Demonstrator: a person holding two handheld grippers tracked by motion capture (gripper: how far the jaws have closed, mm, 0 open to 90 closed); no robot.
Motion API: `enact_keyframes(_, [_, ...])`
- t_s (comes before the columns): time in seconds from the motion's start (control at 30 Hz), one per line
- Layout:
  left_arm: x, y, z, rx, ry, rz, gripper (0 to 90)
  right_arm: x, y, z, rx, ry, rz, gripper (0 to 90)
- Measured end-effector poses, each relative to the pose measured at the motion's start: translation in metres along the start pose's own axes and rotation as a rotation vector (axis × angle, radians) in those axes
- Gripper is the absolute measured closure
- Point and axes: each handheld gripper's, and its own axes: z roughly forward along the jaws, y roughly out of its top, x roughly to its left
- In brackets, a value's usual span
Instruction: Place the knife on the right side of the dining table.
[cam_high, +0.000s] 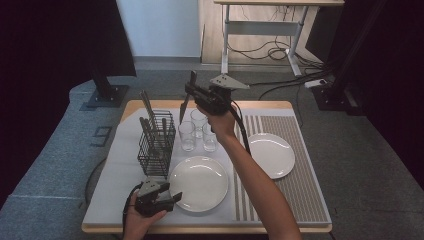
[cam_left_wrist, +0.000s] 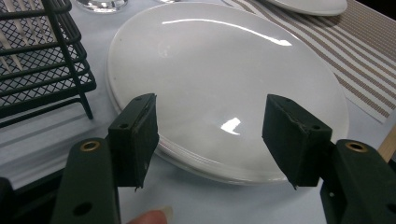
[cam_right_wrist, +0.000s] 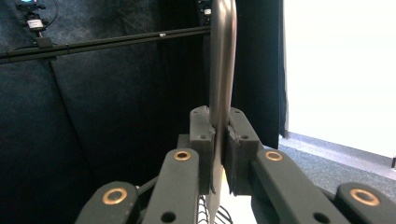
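My right gripper (cam_high: 192, 93) is raised above the back of the table, shut on a metal knife (cam_high: 184, 110) that hangs with its blade pointing down over the glasses. In the right gripper view the jaws of the right gripper (cam_right_wrist: 219, 135) clamp the knife's handle (cam_right_wrist: 222, 56), which rises straight up. My left gripper (cam_high: 175, 197) rests low at the front left, open, beside the near white plate (cam_high: 200, 182). In the left gripper view the left gripper (cam_left_wrist: 210, 135) has its pads spread apart in front of that plate (cam_left_wrist: 224, 70), with nothing between them.
A black wire basket (cam_high: 156, 145) with cutlery standing in it sits at the left. Three empty glasses (cam_high: 198, 130) stand behind the near plate. A second white plate (cam_high: 272, 155) lies on the striped mat (cam_high: 300, 190) at the right.
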Motion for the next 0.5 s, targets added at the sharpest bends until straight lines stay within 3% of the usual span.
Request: enact_keyframes(0.5, [0.001, 0.000, -0.001, -0.003, 0.005, -0.001, 36.0, -0.004, -0.005, -0.019, -0.004, 0.010, 0.011, 83.0])
